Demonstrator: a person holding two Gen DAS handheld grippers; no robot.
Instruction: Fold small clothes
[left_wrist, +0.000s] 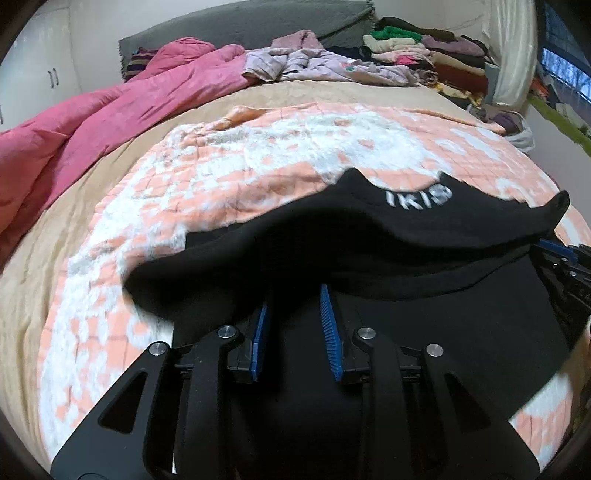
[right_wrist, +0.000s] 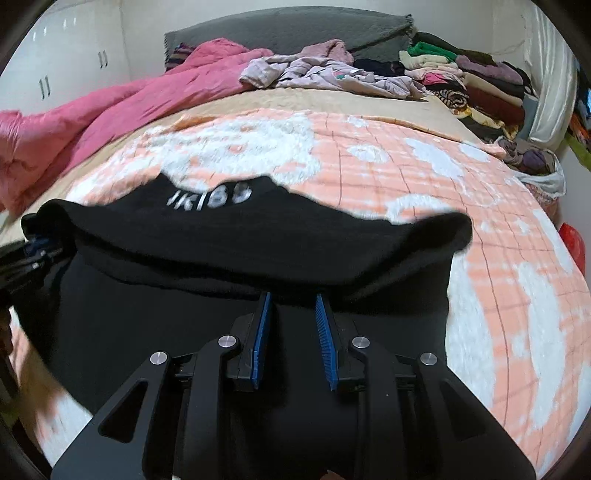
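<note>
Slippage is your risk: each hand-held gripper, left (left_wrist: 295, 295) and right (right_wrist: 293, 297), clamps the black knit garment (left_wrist: 369, 236) thinly over the bed's (left_wrist: 55, 236) near edge, so one side may drop.

Left wrist fisheye: rides behind left gripper (left_wrist: 295, 306), looks along blue-padded fingers, tilted down, very close over black fabric garment with white lettering (left_wrist: 369, 236).
Right wrist fisheye: same setup behind right gripper (right_wrist: 293, 310), same tilt, same closeness.
Both face bed head. Shared: garment, peach-and-white quilted blanket (left_wrist: 258, 162), crumpled pink duvet (right_wrist: 110, 107), stacked folded clothes (right_wrist: 480, 81).
Each view catches other gripper at frame edge.
</note>
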